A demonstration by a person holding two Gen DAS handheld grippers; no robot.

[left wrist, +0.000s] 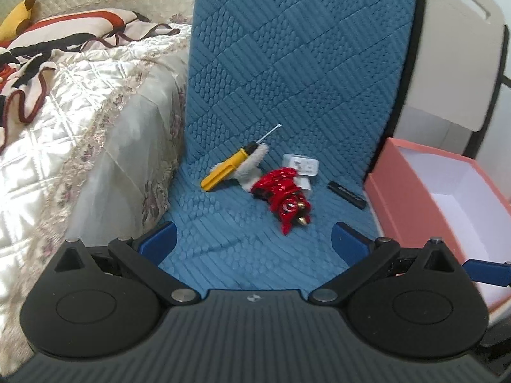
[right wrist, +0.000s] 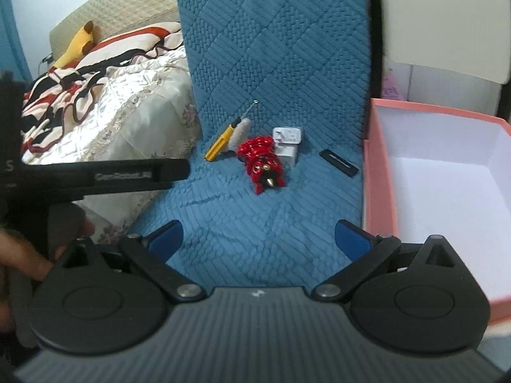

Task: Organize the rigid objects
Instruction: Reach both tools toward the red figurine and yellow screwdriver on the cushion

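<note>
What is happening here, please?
A person holds two grippers, left gripper and right gripper, both open and empty above a blue mat. On the mat lie a yellow screwdriver, a red toy, a white charger and a small black bar. The pink box beside the mat looks empty; nothing is picked up yet.

A blue quilted chair cover [left wrist: 287,63] is standing beside a bed [left wrist: 95,102]; a yellow plush toy [right wrist: 78,44] is lying on the bed.
</note>
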